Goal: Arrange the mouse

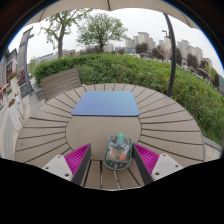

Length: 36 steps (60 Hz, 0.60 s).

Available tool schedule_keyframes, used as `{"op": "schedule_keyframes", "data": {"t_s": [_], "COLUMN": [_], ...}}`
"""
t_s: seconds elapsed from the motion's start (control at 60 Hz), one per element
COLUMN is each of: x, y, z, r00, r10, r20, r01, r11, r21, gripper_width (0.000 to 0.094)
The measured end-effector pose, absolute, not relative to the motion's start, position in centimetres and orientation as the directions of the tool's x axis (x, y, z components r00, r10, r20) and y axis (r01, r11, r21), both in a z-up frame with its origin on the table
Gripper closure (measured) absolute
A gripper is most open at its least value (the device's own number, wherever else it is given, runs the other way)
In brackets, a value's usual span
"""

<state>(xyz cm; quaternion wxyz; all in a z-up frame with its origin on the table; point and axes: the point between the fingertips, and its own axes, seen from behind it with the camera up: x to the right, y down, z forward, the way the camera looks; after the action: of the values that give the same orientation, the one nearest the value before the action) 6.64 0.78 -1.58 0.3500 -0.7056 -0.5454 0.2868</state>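
A small clear-shelled mouse [118,150] with coloured parts inside lies on the round slatted wooden table [60,125]. It stands between my gripper's [112,158] two fingers, with a gap at each side. The magenta pads [76,159] are spread wide, so the gripper is open. A blue mouse mat [106,103] lies flat on the table beyond the mouse, toward the table's middle.
A wooden bench [60,80] stands beyond the table on the left. A dark umbrella pole [170,50] rises at the right. A green hedge [150,70], trees and buildings lie behind. The table edge curves away on both sides.
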Motion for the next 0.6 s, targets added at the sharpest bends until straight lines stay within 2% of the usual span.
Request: {"op": "schedule_keyframes", "data": {"t_s": [0.35,0.367,0.4,0.417,0.433,0.55,0.6], "x": [5.1,5.1,4.8,4.8,4.7,4.5,4.6], "y": [1.0,1.1,1.2,1.3,1.3,1.0,0.7], "z": [-1.7,-1.7,-1.8,-1.8,-1.9,-1.6,0.1], "r00": [0.220,0.221,0.216,0.214,0.210,0.171,0.174], "r10": [0.976,0.975,0.976,0.977,0.978,0.985,0.985], "r20": [-0.003,-0.001,0.000,0.003,0.008,0.011,-0.020], "r01": [0.599,0.599,0.600,0.602,0.604,0.648,0.648], "r11": [-0.137,-0.136,-0.133,-0.130,-0.124,-0.104,-0.129], "r21": [-0.789,-0.789,-0.789,-0.788,-0.787,-0.755,-0.751], "gripper_width": [0.0103,0.0125,0.0234,0.0338,0.0485,0.0526,0.0527]}}
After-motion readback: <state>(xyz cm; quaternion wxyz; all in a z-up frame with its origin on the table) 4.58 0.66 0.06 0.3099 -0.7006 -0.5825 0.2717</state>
